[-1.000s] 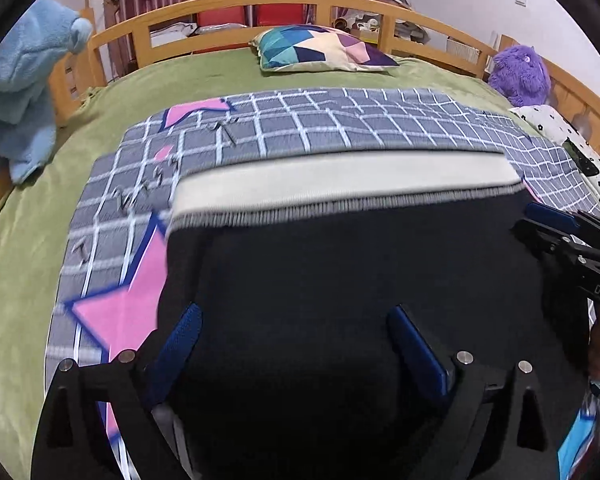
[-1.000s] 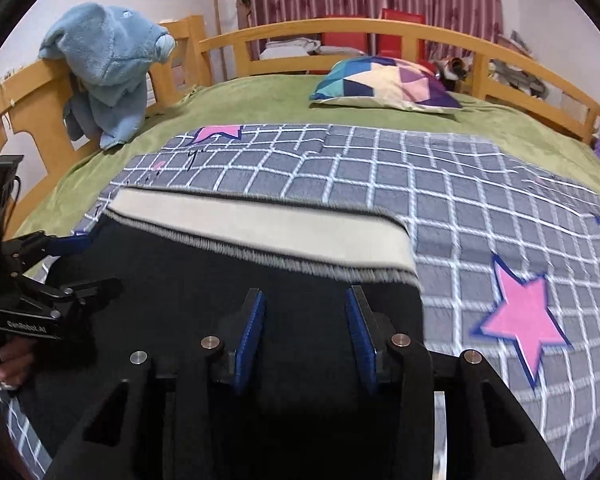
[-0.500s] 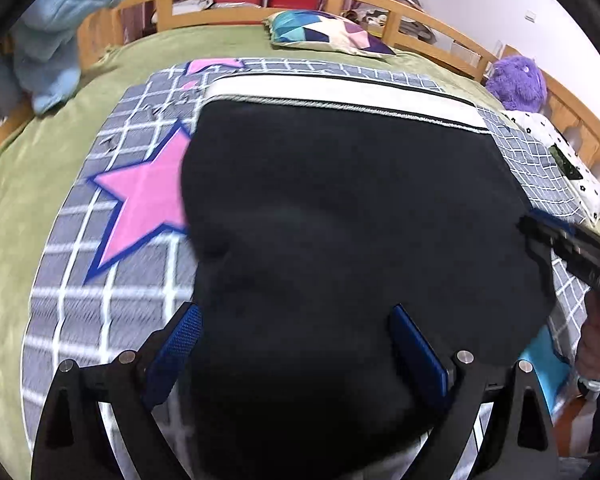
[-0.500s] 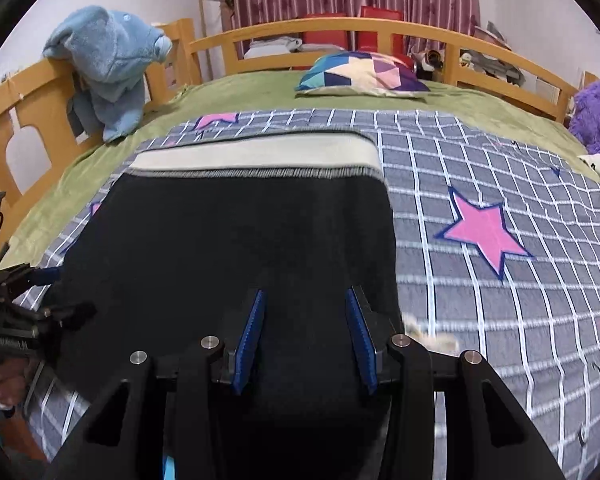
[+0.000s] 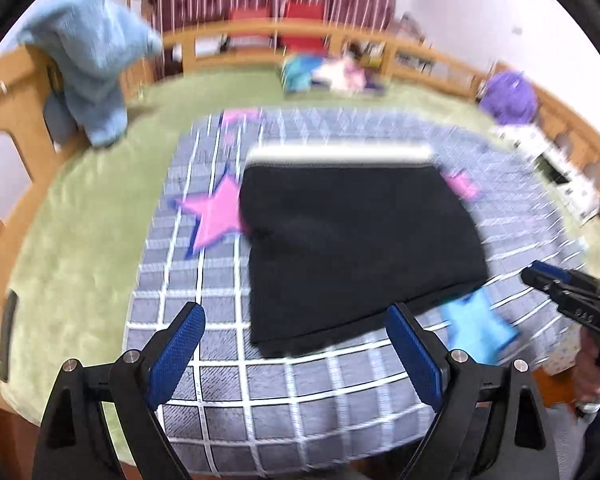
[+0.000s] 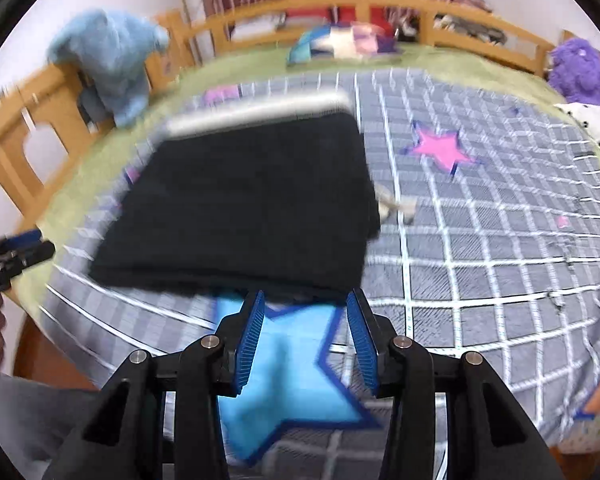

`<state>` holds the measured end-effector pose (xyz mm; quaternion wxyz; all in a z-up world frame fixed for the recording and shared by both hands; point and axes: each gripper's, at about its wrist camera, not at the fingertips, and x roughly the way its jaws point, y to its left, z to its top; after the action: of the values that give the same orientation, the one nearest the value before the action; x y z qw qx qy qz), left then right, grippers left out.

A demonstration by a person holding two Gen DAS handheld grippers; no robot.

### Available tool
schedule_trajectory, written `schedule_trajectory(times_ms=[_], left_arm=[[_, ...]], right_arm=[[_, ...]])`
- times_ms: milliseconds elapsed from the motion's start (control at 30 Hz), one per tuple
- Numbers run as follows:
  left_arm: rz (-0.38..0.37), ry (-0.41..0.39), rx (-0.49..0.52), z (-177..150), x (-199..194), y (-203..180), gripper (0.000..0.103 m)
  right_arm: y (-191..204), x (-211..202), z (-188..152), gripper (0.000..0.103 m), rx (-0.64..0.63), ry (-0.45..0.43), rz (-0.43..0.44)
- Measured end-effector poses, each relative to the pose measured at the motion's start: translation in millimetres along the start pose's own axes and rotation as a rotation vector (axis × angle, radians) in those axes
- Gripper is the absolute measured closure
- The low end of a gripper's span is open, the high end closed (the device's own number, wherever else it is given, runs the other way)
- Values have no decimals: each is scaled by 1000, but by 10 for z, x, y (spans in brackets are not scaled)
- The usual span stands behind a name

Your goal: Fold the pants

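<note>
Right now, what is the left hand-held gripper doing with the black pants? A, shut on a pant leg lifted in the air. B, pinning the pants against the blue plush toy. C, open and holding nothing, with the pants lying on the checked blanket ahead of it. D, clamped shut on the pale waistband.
C: the left hand-held gripper has its blue pads spread wide over bare checked blanket, while the folded black pants lie flat ahead of it, untouched.

Black pants (image 5: pixel 352 248), folded into a compact, roughly rectangular stack and lying flat on the grid-patterned blanket (image 5: pixel 228 372) on the bed. Pale cream waistband (image 5: pixel 340 154) along the far edge, fold at the near edge. Left side just touching a pink star (image 5: pixel 216 216); near right corner just beside a blue star (image 6: pixel 284 364). Blurred by motion
</note>
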<state>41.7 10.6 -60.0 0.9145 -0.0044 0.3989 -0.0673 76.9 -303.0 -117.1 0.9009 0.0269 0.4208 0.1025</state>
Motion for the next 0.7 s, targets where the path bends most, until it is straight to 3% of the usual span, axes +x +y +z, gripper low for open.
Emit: schedule_trajectory(times_ms=[167,300,467,567,700], left_arm=[[-22,-133,2,14,-593,-249,11],[-15,-162,-25,-155,-653,-280,11],[-14,-104,-50,-387,-569,-276,11],[-18,-156,-60,-422,-652,-253,11],[-30,-109,-91,-449,-579,-201,11]], right_arm=[[345,-763,109,42,19,-151,17],[623,-1030,67,26,-19,-236,-30],[717,-1008,-111,26,37,-212,-31],[685,-1092,-192,26,84,-256,-29],[837,-946,-273,28,24,-157,-61]])
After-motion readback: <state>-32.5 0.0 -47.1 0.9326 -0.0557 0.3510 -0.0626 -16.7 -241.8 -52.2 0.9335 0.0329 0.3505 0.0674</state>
